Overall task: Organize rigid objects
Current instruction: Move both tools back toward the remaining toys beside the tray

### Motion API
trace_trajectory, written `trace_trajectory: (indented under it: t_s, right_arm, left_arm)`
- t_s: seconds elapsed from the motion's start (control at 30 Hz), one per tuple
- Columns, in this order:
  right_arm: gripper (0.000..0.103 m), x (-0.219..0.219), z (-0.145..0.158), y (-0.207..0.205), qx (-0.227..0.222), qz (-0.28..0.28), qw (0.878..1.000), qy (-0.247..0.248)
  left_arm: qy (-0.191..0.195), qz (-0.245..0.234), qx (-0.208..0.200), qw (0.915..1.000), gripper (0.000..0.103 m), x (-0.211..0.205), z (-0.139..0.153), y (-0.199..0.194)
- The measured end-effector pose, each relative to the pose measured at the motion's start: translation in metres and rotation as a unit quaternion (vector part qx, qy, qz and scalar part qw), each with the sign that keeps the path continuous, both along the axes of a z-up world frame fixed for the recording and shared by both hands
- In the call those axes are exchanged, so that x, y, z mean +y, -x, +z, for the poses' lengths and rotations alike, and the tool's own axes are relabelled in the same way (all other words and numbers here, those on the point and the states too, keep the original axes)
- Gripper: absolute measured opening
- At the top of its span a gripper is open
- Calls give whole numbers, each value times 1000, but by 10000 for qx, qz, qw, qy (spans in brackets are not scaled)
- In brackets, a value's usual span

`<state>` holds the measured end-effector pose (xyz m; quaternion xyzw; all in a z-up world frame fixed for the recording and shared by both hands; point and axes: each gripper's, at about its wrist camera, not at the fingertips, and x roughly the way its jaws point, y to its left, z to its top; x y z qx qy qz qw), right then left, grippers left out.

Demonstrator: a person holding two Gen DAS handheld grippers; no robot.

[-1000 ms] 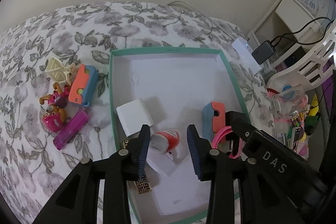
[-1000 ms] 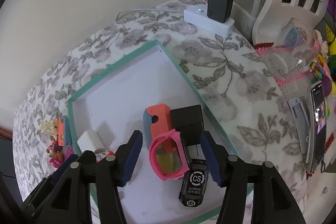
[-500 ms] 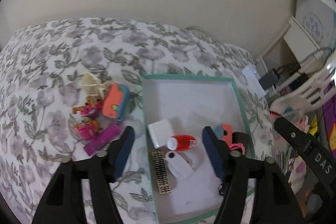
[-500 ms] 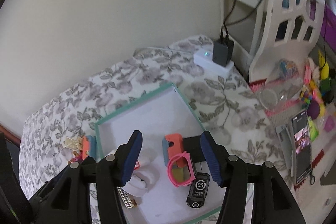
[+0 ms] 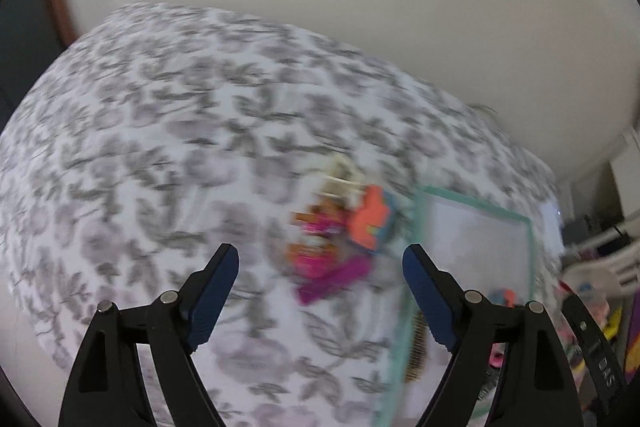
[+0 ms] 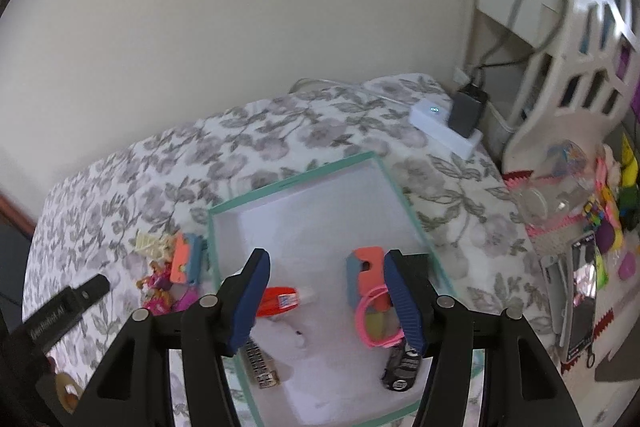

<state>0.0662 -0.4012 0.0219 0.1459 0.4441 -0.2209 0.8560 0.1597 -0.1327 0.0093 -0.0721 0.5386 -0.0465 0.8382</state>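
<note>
A teal-rimmed white box (image 6: 312, 171) lies on a floral bedspread; it also shows, blurred, in the left wrist view (image 5: 476, 205). It holds an orange-and-blue block (image 6: 366, 275), pink glasses (image 6: 376, 323), a black car (image 6: 402, 367), a red-capped tube (image 6: 280, 301) and a patterned bar (image 6: 262, 367). Left of the box lie loose toys: an orange-blue block (image 5: 370, 219), a purple piece (image 5: 334, 279), pink figures (image 5: 314, 239) and a cream piece (image 5: 342, 173). My left gripper (image 5: 320, 269) is open and empty above those toys. My right gripper (image 6: 326, 285) is open and empty above the box.
A white power strip with a black charger (image 6: 448, 127) sits at the bed's far right corner. A white chair (image 6: 576, 75), a clear cup (image 6: 560, 183), a phone (image 6: 582, 283) and bright clutter stand right of the bed. A wall runs behind.
My left gripper has opened wide, risen and swung left from the box to the loose toys. My right gripper has risen away from the box, open throughout.
</note>
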Motion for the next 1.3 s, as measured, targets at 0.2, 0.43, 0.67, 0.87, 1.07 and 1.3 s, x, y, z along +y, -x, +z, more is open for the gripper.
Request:
trace_trajectory:
  t_s: [0.2,0.43,0.67,0.87,1.07,1.3]
  right_arm:
    - [74,46,-16,-18,180,587,9980,155]
    - [75,87,-35,-32,327,1080,9934,189]
    - [82,114,-58,-46,500,1417,9886,29]
    - [87,125,-76,-59,695,1505,9861,95]
    - [90,130,-86,-72,781,1541,9849,119]
    - [90,128,-96,-82,855,1473,9854,-40]
  left_arm:
    - [-233,537,122,9982,86,46,-10,-10]
    - [-149,1012,173,9946,102,87,-13,-14]
    - [-174,1170,256,9926,102,104,-19,-19]
    - [-142,1313,274,9909,102,113,-25,-23]
    - [-43,1261,312,9915,102,109,-32,-33]
    - [-50,1141,525,9921,102,82,-40,-37]
